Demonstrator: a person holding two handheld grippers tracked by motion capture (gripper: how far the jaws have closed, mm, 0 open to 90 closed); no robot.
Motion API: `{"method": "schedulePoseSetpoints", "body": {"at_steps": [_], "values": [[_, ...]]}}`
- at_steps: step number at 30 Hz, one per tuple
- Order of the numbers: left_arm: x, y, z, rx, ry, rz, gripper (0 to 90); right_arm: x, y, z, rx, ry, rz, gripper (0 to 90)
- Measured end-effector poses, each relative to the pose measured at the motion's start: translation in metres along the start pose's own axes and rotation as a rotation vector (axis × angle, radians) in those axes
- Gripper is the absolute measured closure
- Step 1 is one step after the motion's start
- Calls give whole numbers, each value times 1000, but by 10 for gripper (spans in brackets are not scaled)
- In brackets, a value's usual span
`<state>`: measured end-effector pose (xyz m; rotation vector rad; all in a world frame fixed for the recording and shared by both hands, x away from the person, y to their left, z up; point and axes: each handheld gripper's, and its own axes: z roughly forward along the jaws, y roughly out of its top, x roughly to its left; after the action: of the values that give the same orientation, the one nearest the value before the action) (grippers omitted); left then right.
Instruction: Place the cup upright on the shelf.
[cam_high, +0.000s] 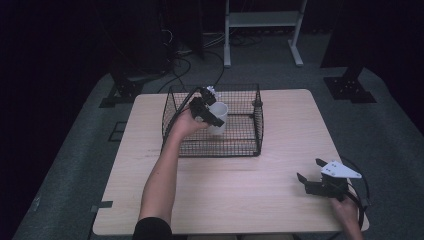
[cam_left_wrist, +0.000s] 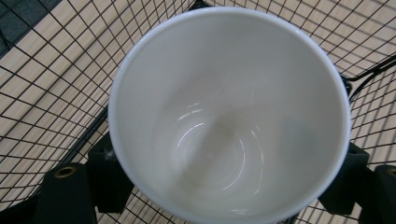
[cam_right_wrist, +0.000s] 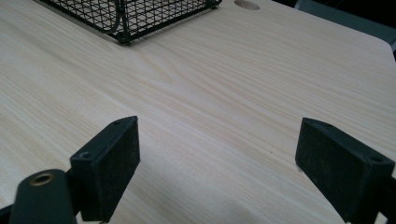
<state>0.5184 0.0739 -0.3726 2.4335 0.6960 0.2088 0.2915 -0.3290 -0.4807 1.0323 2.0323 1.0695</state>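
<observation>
A pale wooden desk (cam_high: 250, 200) stands on grey carpet in a dim room, with dark stands and loose cables on the floor beyond its far edge and a white metal frame (cam_high: 262, 30) farther back. A black wire basket (cam_high: 245, 145) sits on the far half of the desk, nearer the far left corner than the right, and its mesh walls close in on all four sides of what is held within. Inside it, over the left part, the left tool (cam_high: 214, 116) grips a white mug (cam_high: 219, 116); in the left gripper view the jaws press the mug's (cam_left_wrist: 229, 116) outer wall from both sides, its empty inside faces the camera, and the basket's mesh (cam_left_wrist: 51, 88) shows behind it. The right tool (cam_high: 311, 176) rests near the desk's near right corner, well apart from the basket, its jaws wide apart and holding nothing; in the right gripper view bare wood (cam_right_wrist: 210, 93) lies between them, with a basket corner (cam_right_wrist: 126, 18) at the far side.
</observation>
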Motion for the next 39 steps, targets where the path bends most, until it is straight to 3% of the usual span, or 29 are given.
{"method": "schedulePoseSetpoints", "body": {"at_steps": [26,39], "values": [[15,-8,23,49,-31,-30,214,-1,0,0,-3,0,0,131],[13,-8,29,61,-46,-21,213,0,0,0,-5,-1,-2,131]]}}
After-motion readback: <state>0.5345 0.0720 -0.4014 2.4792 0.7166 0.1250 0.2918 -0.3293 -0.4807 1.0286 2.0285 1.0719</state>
